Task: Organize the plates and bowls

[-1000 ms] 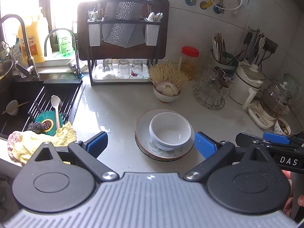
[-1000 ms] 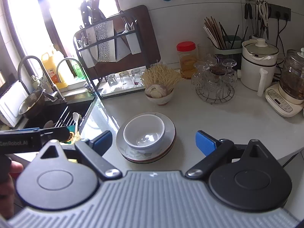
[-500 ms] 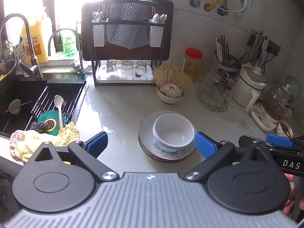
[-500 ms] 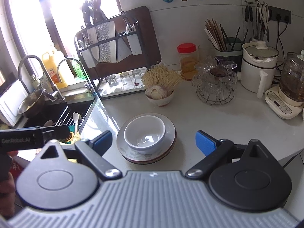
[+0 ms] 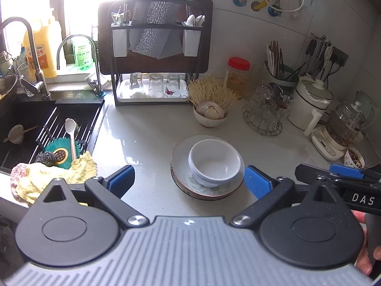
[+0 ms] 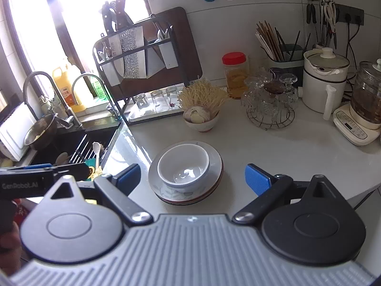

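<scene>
On the white table (image 5: pixel 147 143), ahead of both tools, a white bowl (image 5: pixel 215 162) sits nested in a stack of plates (image 5: pixel 181 166). Left tool (image 5: pixel 189 181), fingers apart and empty, faces the stack slightly right of its midline, the right finger's blue pad just beside the plate rim. Right tool (image 6: pixel 193 176), likewise spread and empty, frames the stack between its fingers. Round and without a long axis, the stack lies about equally near both; the left appears marginally closer.

The left gripper (image 5: pixel 189 181) and right gripper (image 6: pixel 193 176) both hover side by side, level, jaws spread wide, holding nothing.
</scene>
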Available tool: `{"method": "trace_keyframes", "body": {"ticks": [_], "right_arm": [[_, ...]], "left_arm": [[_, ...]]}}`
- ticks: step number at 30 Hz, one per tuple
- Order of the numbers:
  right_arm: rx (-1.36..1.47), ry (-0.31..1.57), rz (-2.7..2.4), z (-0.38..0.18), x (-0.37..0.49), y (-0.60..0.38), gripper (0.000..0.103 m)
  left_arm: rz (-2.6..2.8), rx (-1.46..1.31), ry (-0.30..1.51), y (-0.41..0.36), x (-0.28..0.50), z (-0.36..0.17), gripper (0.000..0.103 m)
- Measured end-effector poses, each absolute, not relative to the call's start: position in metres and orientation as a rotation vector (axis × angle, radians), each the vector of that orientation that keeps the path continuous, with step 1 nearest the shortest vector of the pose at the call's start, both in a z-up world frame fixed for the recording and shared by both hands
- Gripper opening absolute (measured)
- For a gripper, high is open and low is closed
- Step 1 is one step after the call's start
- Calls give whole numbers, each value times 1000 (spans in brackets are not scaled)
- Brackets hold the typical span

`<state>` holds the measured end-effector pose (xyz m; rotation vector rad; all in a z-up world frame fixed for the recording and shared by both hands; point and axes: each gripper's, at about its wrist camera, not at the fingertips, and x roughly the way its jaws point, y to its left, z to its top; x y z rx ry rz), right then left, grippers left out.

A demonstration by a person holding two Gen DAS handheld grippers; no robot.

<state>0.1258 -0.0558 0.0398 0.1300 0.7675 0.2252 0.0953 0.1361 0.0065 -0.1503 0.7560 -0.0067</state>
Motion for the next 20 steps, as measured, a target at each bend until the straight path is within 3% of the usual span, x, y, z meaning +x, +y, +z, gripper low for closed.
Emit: {"method": "trace_keyframes", "body": {"ticks": [20], "right_arm": [[156, 779, 220, 37, 129, -57, 96]], "left_arm": [[-4, -136, 772, 145, 105, 6, 100]]}}
